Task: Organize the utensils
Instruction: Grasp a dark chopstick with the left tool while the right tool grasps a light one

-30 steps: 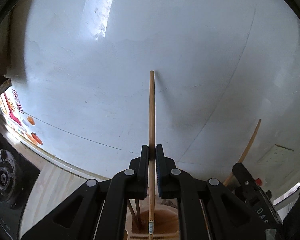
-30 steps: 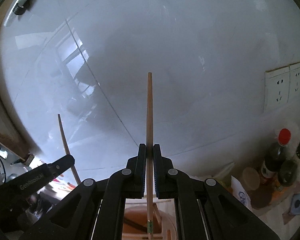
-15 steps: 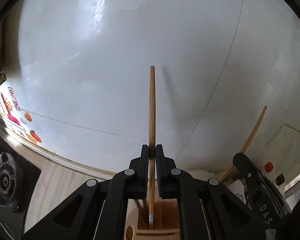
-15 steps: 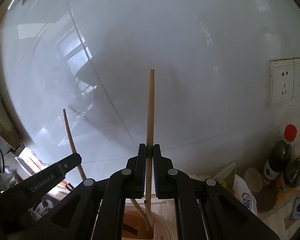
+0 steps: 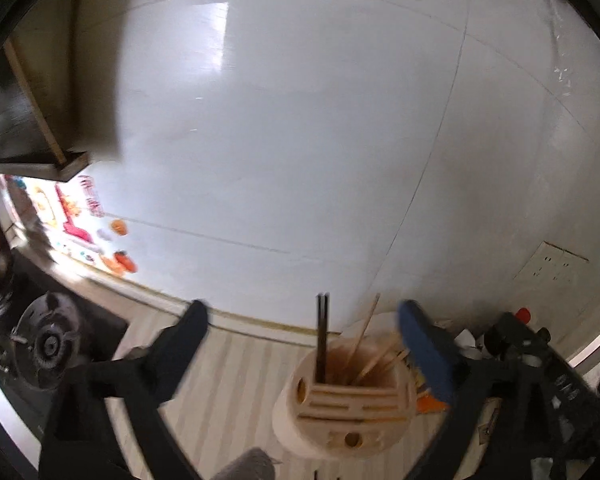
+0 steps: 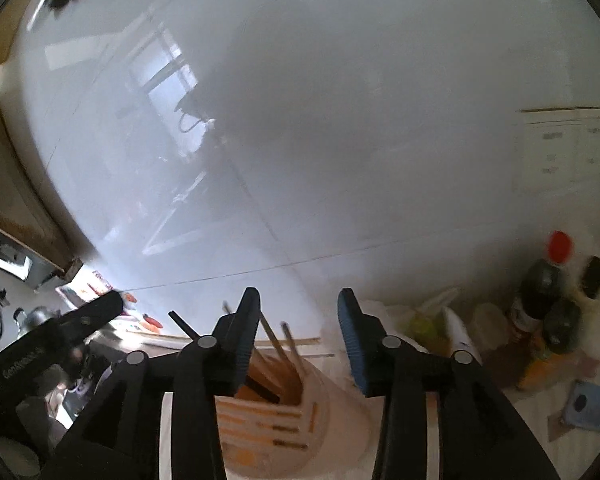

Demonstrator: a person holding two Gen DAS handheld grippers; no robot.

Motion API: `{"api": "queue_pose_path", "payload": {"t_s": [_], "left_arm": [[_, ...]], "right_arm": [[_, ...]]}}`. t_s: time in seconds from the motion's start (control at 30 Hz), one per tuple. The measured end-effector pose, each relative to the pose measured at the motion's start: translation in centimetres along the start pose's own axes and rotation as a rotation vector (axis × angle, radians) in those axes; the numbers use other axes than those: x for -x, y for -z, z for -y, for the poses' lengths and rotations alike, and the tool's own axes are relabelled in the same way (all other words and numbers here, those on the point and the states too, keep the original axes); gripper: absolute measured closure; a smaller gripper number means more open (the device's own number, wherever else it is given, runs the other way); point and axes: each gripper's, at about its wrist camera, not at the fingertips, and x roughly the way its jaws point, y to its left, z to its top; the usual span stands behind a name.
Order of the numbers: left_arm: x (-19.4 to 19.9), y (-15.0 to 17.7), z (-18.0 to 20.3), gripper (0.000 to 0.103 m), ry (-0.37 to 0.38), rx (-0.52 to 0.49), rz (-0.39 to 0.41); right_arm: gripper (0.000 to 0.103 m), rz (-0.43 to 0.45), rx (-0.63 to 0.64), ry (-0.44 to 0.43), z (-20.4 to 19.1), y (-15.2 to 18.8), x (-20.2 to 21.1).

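Observation:
A beige wooden utensil holder (image 5: 342, 408) with a slotted front stands on the pale striped counter against the white tiled wall. Dark chopsticks (image 5: 322, 336) and light wooden chopsticks (image 5: 366, 330) stand in it. My left gripper (image 5: 302, 309) hovers above and in front of it, its jaws opening wide with nothing between them. My right gripper (image 6: 299, 297) is just above the same holder (image 6: 328, 412), jaws opening. Chopsticks (image 6: 272, 338) show between its fingers lower down in the holder, free of the pads. Each gripper shows in the other's view.
A gas stove burner (image 5: 46, 344) sits at the left and a wall socket (image 5: 552, 264) at the right. Dark sauce bottles (image 6: 540, 292), a cup and a blue object (image 6: 590, 404) crowd the counter's right side. A range hood edge (image 5: 66, 164) overhangs on the left.
Both grippers held a wooden chopstick upright over the holder. Now both have let go and their jaws have spread. The chopsticks have dropped into the holder, and both views have pulled back.

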Motion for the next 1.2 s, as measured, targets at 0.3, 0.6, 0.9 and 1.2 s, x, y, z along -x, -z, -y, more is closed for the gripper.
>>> {"api": "queue_pose_path", "payload": {"t_s": [0.3,0.6,0.9,1.2], "left_arm": [[0.0,8.0,-0.5,0.000,-0.071,-0.047,-0.130],[-2.7,16.4,1.1,0.000,-0.102,-0.094,-0.356],[-9.2,25.5,2.0,0.023,-0.045,-0.070,-0.689],[-11.7,29.9,4.7,0.070,-0.060,-0.177,-0.790]], "right_arm": [[0.023,-0.021,-0.055,0.149,5.3,4.5,6.5],[0.017,-0.260,-0.062,0.319,10.9,12.8,6.3],[0.058,-0.570,-0.095,0.368,16.5,22.0,3.0],[0.060,-0.726,-0.068,0.394,18.1,27.2,1.1]]}}
